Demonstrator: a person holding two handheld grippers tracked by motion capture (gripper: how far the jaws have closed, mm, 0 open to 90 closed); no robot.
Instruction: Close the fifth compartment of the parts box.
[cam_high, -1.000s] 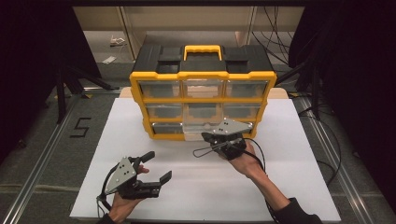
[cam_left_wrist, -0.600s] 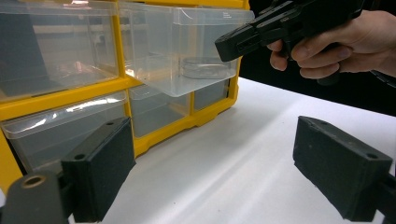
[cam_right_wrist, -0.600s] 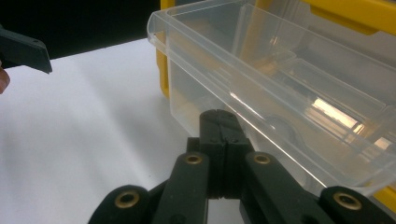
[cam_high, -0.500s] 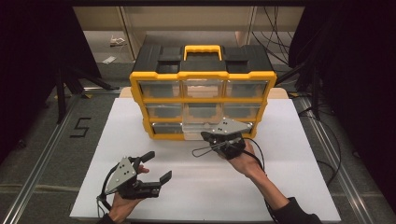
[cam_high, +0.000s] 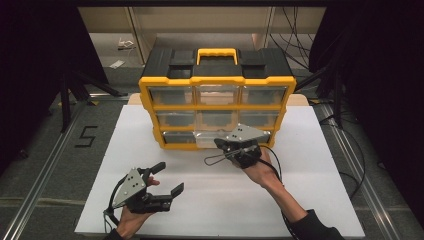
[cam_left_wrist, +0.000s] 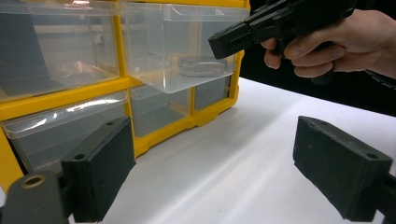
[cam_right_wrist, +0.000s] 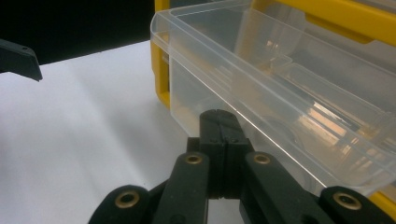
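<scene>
**Closing that bottom drawer without jamming it**

The right gripper (cam_high: 223, 145) has its jaws pressed together, tips against the front of the clear drawer (cam_right_wrist: 280, 98) sticking out of the bottom row of the yellow organizer (cam_high: 216, 112). I'd push straight in, level, so it doesn't skew. The left gripper (cam_high: 167, 180) hangs spread over the white board (cam_high: 310, 200), holding nothing.

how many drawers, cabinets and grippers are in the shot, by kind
drawers: 9
organizer cabinet: 1
grippers: 2, the left gripper and the right gripper
total: 12
</scene>
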